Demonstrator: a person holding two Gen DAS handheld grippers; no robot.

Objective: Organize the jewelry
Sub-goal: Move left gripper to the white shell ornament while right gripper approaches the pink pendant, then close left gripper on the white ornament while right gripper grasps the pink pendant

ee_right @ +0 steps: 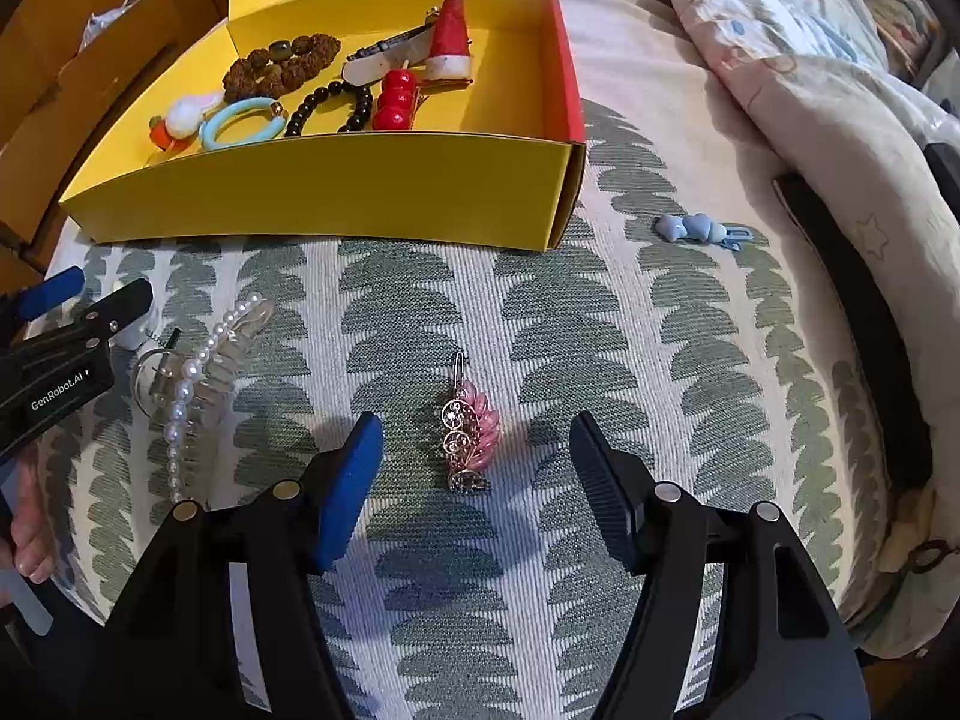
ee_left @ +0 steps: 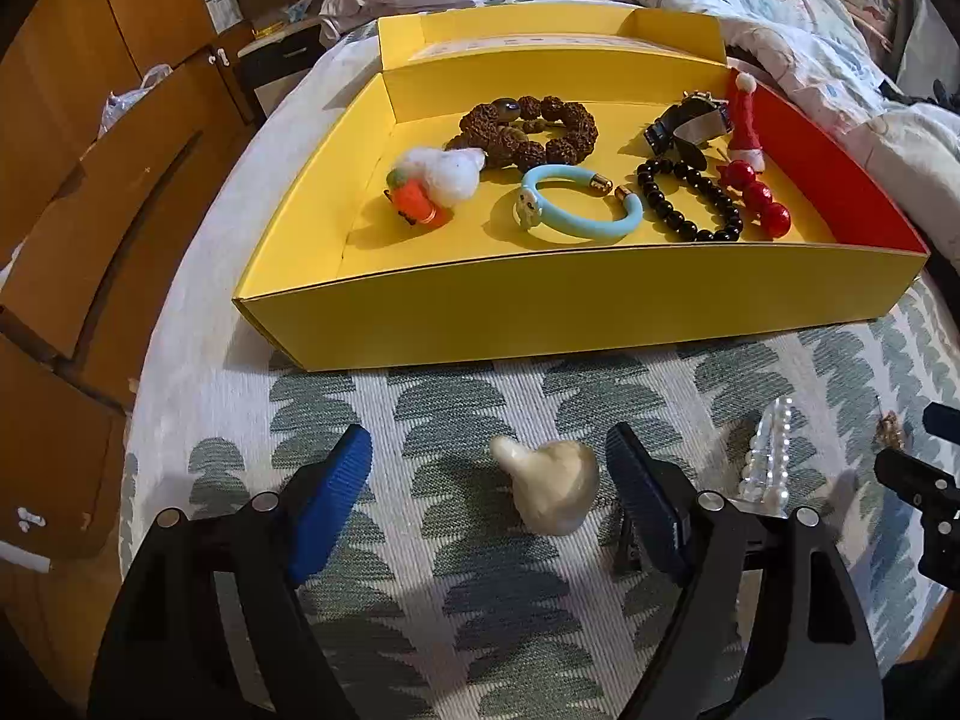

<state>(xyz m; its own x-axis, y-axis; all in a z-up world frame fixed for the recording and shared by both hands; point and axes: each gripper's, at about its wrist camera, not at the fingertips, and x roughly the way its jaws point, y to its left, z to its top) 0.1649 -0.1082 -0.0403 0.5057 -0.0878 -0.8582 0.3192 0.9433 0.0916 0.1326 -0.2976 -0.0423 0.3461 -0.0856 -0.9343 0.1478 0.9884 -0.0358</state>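
A cream pearly hair clip [ee_left: 546,489] lies on the green-patterned cloth [ee_left: 456,618] between the fingers of my left gripper [ee_left: 486,450], which is open and does not touch it. A pink and gold leaf hair clip [ee_right: 471,426] lies on the cloth between the spread fingers of my right gripper [ee_right: 474,432], also open and clear of it. Beyond both stands the yellow box [ee_left: 570,306] [ee_right: 336,192]. It holds a brown bead bracelet [ee_left: 531,126], a light blue bangle [ee_left: 576,204], a black bead bracelet [ee_left: 690,198], red beads [ee_left: 756,195] and a Santa hat clip [ee_left: 746,120].
A clear hair claw with pearls [ee_right: 198,372] [ee_left: 768,456] lies between the two grippers. A blue heart clip [ee_right: 699,229] rests on the cloth right of the box. Rumpled bedding [ee_right: 810,60] rises at the right and back; wooden cabinets [ee_left: 90,180] stand to the left.
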